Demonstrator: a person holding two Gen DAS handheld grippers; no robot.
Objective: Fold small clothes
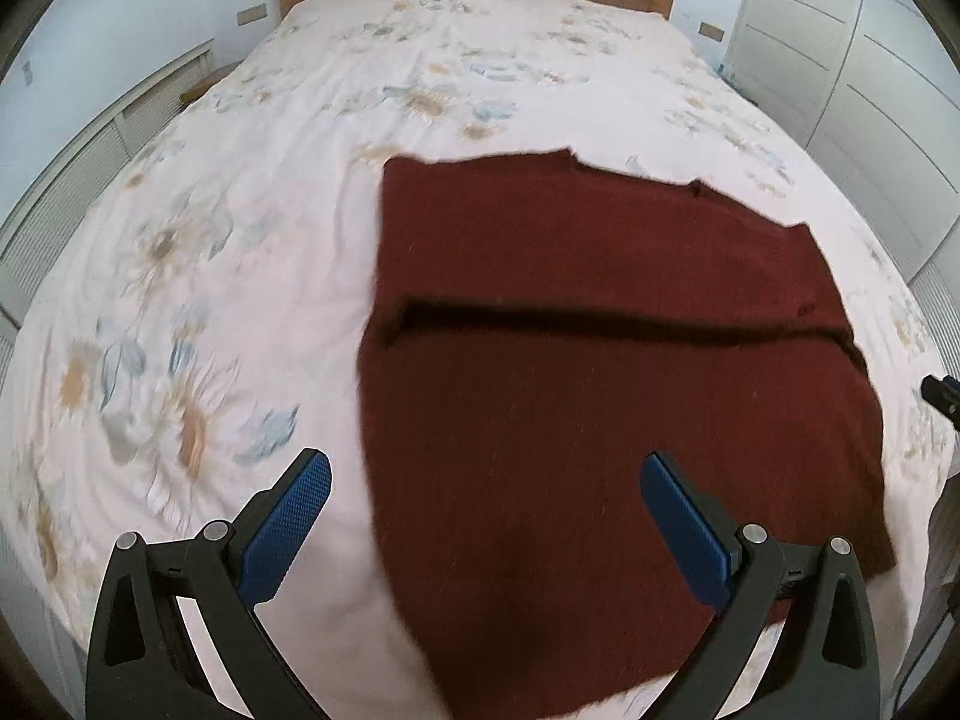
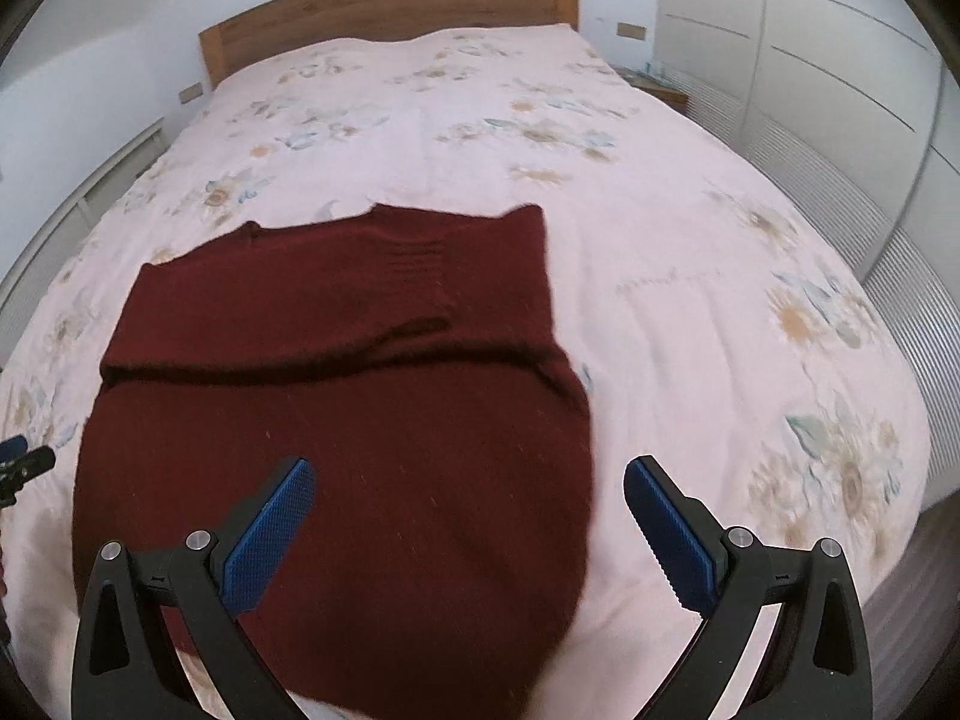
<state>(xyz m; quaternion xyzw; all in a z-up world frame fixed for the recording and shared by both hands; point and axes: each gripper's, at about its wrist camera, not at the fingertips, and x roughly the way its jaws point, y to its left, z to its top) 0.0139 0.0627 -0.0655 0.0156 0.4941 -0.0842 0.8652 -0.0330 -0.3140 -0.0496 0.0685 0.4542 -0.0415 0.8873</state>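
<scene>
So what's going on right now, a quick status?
Left gripper open, right gripper open, both empty. Dark red sweater flat on the floral bedspread, sleeve folded across. Nothing in the way.

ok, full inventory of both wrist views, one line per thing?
sweater: 1, dark red, flat on the bed's near half, sleeves folded across it
bedspread: 1, pale pink with flowers, covers the bed
headboard: 1, brown wood, far end
wardrobe: 1, white, right of the bed
left gripper: 1, black with blue pads, open, over the sweater's left edge
right gripper: 1, same colours, open, over its right edge
</scene>
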